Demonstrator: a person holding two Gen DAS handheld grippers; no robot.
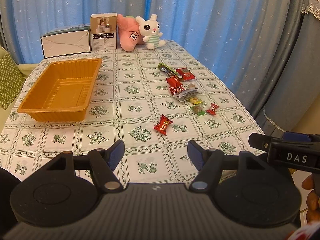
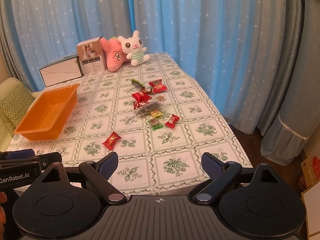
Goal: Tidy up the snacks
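A: Left wrist view is showing the orange tray (image 1: 60, 92) sitting empty on the left of the table (image 1: 140, 168), and the snacks (image 1: 184, 88) are lying scattered to the right, well apart from it.

B: How are the grippers standing?

A: The left gripper (image 1: 156, 154) is hovering wide open, holding and touching nothing. The right gripper (image 2: 159, 165) is the same, spread wide and empty.

B: So which snack first?

A: I am thinking the lone red candy (image 2: 111, 140). It is lying nearest, apart from the pile, so the fingers should be closing across its body, not its crinkled ends.
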